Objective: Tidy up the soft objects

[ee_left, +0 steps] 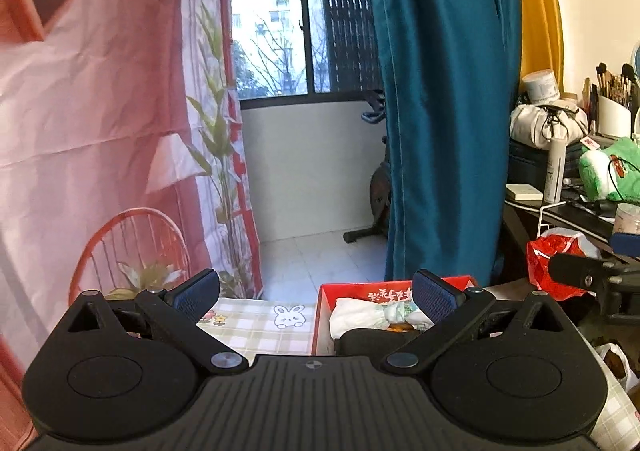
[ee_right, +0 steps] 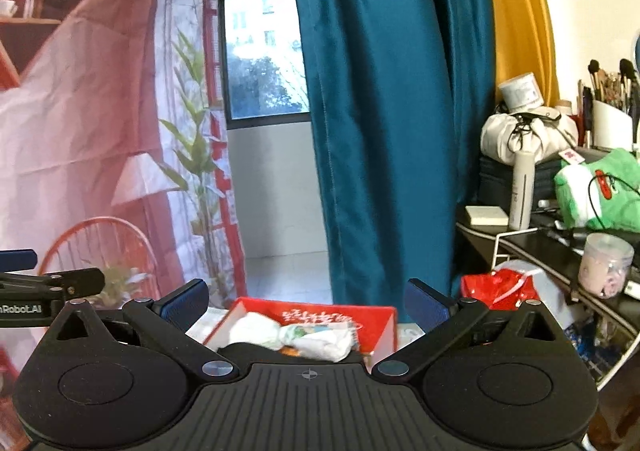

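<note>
A red box (ee_left: 326, 303) (ee_right: 376, 317) stands on a checked tablecloth (ee_left: 256, 325) and holds rolled white soft bundles (ee_left: 360, 315) (ee_right: 316, 339) and something dark, partly hidden by the gripper bodies. My left gripper (ee_left: 316, 291) is open above the cloth and the box's left edge, holding nothing. My right gripper (ee_right: 306, 301) is open over the box, also with nothing in it. Each gripper shows at the edge of the other's view: the right one (ee_left: 592, 279), the left one (ee_right: 48, 283).
A teal curtain (ee_left: 444, 103) hangs ahead, a pink printed backdrop (ee_left: 100, 111) at left. At right a dark desk (ee_right: 532, 247) carries a green plush toy (ee_right: 600, 191), a white bundle (ee_right: 528, 135), bottles and brushes. A red plastic bag (ee_right: 500, 287) sits beside the box.
</note>
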The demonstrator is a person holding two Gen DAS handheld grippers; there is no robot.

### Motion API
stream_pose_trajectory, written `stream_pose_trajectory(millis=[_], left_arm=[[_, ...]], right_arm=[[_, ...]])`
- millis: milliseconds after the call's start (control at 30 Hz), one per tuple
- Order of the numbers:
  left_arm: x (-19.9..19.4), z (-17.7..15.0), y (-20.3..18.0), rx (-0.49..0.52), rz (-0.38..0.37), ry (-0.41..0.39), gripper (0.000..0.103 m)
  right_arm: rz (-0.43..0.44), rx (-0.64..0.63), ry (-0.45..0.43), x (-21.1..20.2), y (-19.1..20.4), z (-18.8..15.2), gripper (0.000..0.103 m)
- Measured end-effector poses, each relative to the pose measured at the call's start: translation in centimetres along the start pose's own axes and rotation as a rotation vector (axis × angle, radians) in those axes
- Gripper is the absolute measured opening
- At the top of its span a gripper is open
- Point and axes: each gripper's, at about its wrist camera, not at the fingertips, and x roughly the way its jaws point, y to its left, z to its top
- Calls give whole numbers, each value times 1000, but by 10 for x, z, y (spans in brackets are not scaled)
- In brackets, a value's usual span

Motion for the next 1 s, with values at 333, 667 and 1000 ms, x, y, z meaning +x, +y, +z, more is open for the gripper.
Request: stream_pose_trajectory(millis=[333, 667, 1000], left_arm=[[-16, -5, -3, 10, 8, -2, 103], [-22, -8, -5, 13, -3, -6, 103], [-25, -9, -3, 6, -10, -4, 103]], right_arm=[[-41, 14, 15, -22, -1, -10, 103], [-59, 19, 29, -25, -7, -15, 103], [-72, -9, 22, -29, -4, -15, 103]])
